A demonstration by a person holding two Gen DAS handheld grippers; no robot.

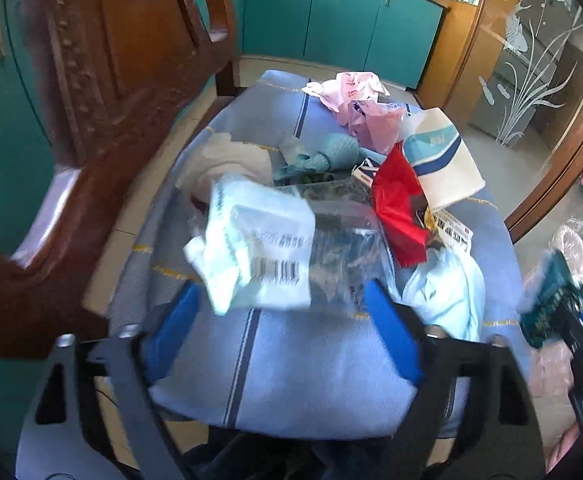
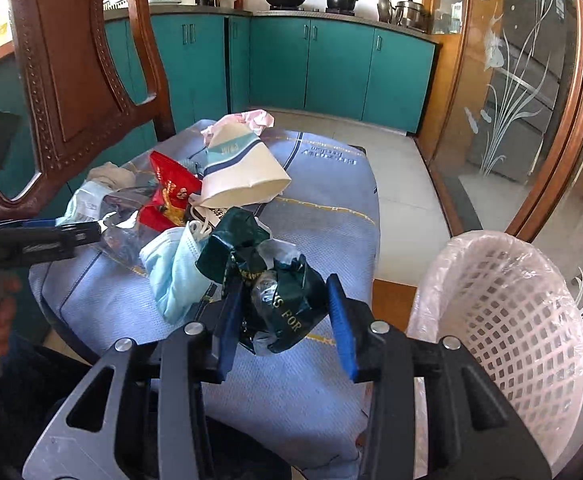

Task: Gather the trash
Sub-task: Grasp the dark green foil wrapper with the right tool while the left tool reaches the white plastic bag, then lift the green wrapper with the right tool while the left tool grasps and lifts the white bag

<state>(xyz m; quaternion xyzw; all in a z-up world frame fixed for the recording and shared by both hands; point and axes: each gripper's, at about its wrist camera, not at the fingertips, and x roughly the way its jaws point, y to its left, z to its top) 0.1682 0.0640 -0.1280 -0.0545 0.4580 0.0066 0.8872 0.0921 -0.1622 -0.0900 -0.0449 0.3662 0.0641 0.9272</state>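
Right wrist view: right gripper [image 2: 287, 322] fingers pinch crinkled dark green wrapper [image 2: 267, 280]; left gripper [image 1: 283, 328] fingers spread.

Carved wooden chair back [image 2: 63, 80], teal cabinets [image 2: 331, 68] — etched glass door [image 2: 511, 92], pots [image 2: 339, 0]

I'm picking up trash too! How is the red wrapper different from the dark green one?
The red wrapper lies in the pile on the table, free; the dark green wrapper sits between the right gripper fingers. Red looks flatter; green is crumpled into a ball with gold letters. Both are shiny trash.
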